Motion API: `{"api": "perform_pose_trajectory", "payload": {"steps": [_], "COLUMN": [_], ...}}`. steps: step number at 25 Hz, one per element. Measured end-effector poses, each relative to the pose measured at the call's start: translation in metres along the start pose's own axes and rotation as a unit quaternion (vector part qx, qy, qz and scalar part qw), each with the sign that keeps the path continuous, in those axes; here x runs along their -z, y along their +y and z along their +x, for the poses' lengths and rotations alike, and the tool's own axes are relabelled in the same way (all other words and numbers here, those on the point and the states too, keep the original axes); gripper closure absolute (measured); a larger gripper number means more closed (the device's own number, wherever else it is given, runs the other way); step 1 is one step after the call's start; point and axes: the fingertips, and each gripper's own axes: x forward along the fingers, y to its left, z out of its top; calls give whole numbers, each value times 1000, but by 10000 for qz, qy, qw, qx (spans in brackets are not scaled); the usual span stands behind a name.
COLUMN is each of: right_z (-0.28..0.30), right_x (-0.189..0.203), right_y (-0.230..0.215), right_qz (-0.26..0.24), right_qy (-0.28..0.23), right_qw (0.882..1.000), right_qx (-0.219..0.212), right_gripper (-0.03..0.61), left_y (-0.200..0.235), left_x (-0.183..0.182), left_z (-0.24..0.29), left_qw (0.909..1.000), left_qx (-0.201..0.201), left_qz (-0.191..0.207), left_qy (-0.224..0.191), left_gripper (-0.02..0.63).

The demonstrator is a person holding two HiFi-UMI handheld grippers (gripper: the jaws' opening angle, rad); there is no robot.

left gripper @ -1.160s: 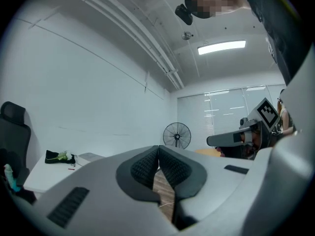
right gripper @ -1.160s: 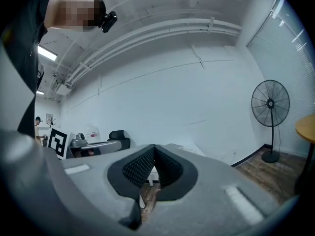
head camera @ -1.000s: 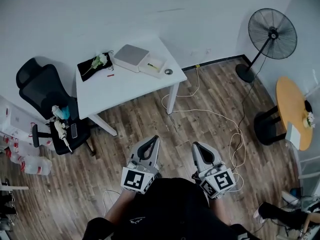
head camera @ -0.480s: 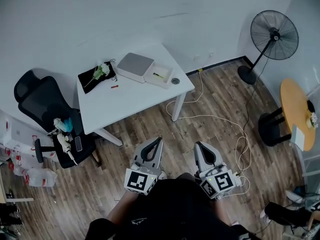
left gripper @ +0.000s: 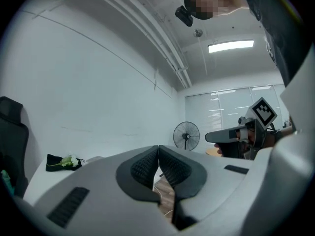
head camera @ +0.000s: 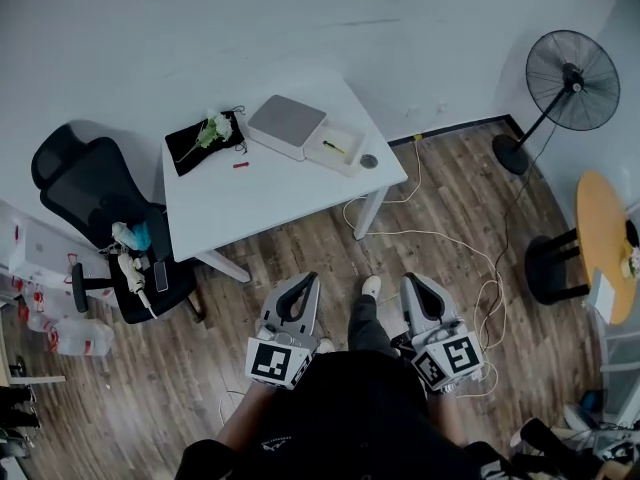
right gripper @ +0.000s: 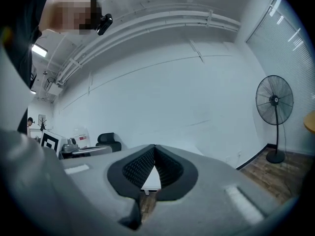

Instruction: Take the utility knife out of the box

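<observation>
The left gripper [head camera: 303, 280] and right gripper [head camera: 412, 281] point level toward the table [head camera: 260, 183], jaws closed, empty.

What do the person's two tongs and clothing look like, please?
Both are light grey moulded plastic. The left tongs and right tongs have black ribbed pads lining the jaws, and each carries a white cube printed with black square markers at its rear. No cables show on them. The person wears a black top.
</observation>
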Motion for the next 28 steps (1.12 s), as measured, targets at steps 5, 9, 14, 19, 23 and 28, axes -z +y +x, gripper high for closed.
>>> {"api": "perform_pose_trajectory", "payload": {"steps": [5, 9, 14, 19, 23, 28], "right_z": [38, 71, 106, 145, 178, 218], "right_x": [-6, -12, -17, -30, -41, -51], "right_y": [-19, -41, -74, -112, -138, -170], "right_qz": [-75, -123, -91, -79, -108, -170], "right_qy": [32, 99, 218, 331, 388, 415], "right_qw": [9997, 9993, 9987, 9970, 9941, 9886], "right_qx": [-237, -344, -453, -697, -1005, -1437], "right_gripper": [574, 574, 574, 574, 574, 574], "left_y": [24, 34, 45, 59, 70, 81], "left_x": [1, 1, 0, -6, -10, -9], "left_z": [27, 63, 107, 150, 180, 220], "left_qw": [9996, 9995, 9992, 9975, 9948, 9902], "left_qx": [-294, -315, -389, -700, -1010, -1394], "left_qz": [5, -6, -42, -54, -5, 28], "left_qy": [33, 84, 111, 112, 87, 83], "left_gripper": [607, 609, 607, 609, 609, 608]}}
